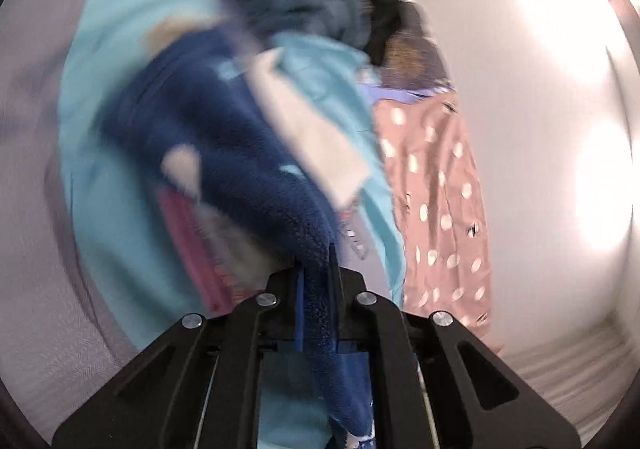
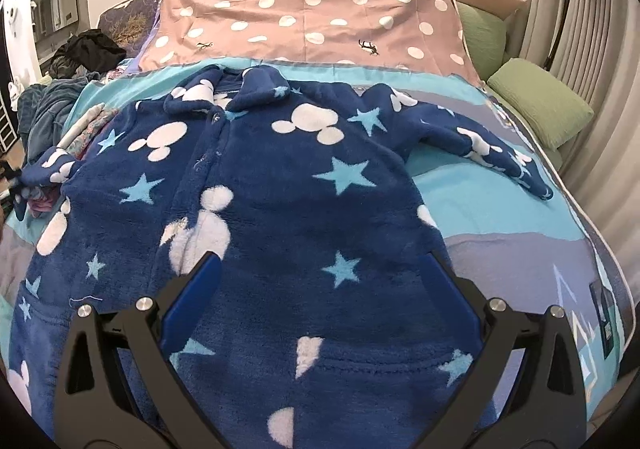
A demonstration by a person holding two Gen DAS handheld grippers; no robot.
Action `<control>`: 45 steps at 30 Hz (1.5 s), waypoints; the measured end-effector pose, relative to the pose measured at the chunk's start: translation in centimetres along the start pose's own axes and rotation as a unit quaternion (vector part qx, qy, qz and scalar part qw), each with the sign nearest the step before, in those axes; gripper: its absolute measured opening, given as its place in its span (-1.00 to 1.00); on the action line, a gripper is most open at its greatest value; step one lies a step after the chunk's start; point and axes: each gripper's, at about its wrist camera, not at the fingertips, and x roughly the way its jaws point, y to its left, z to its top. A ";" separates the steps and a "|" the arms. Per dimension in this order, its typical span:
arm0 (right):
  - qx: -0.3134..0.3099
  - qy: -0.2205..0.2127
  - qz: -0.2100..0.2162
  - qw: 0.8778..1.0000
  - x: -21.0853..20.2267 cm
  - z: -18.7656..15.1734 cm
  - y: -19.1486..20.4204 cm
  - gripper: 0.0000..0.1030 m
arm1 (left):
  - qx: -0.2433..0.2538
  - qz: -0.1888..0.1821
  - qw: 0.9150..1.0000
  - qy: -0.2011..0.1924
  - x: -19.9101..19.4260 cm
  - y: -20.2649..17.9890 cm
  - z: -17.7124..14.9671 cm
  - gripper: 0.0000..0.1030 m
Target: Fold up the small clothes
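- Right now my left gripper [image 1: 316, 269] pinches a fold of the blue fleece garment [image 2: 280, 185], likely its sleeve, ready to fold inward.
- My right gripper [image 2: 324, 273] hovers wide apart over the hem, holding nothing.
- Beyond, the garment lies spread flat on the bed [image 2: 500, 217], collar toward the spotted pink pillowcase [image 2: 312, 17].

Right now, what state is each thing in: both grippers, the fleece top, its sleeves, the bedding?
left gripper: shut on blue fleece.
right gripper: open, over the top's lower front, gripping nothing.
fleece top: spread front-up on the bed, unfolded, collar far.
right-hand sleeve: stretched out sideways, flat.
spotted pink sheet: spread beyond the collar.
green pillows: stacked at the bed's edge.
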 end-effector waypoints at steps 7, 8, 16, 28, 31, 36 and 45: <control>0.003 -0.008 0.006 1.000 -0.2 0.5 -0.4 0.96 | 0.235 -0.063 0.970 0.008 -0.2 -14.4 -7.8 -0.84; 0.007 -0.010 0.003 1.000 -0.3 0.5 -0.7 0.96 | 0.265 -0.074 0.961 0.022 0.2 -15.8 -9.9 -0.84; 0.038 0.007 -0.019 0.999 0.1 0.2 -3.8 0.96 | 0.684 0.003 0.724 0.088 4.4 -20.2 -33.3 -0.53; -0.066 -0.012 0.069 0.995 0.7 5.7 -0.3 0.38 | 0.635 0.043 0.769 0.055 -2.1 -14.6 -28.4 0.04; -0.162 -0.033 0.117 0.979 0.6 7.5 4.9 -0.23 | 0.540 0.064 0.839 0.025 -2.8 -12.5 -23.6 0.05; -0.271 -0.037 0.201 0.940 2.0 9.1 13.9 0.30 | 0.463 0.078 0.881 0.055 -1.3 -10.0 -19.7 0.05; -0.394 -0.019 0.171 0.903 7.6 9.9 25.2 0.31 | 0.404 0.096 0.901 0.122 2.0 -6.5 -18.5 0.03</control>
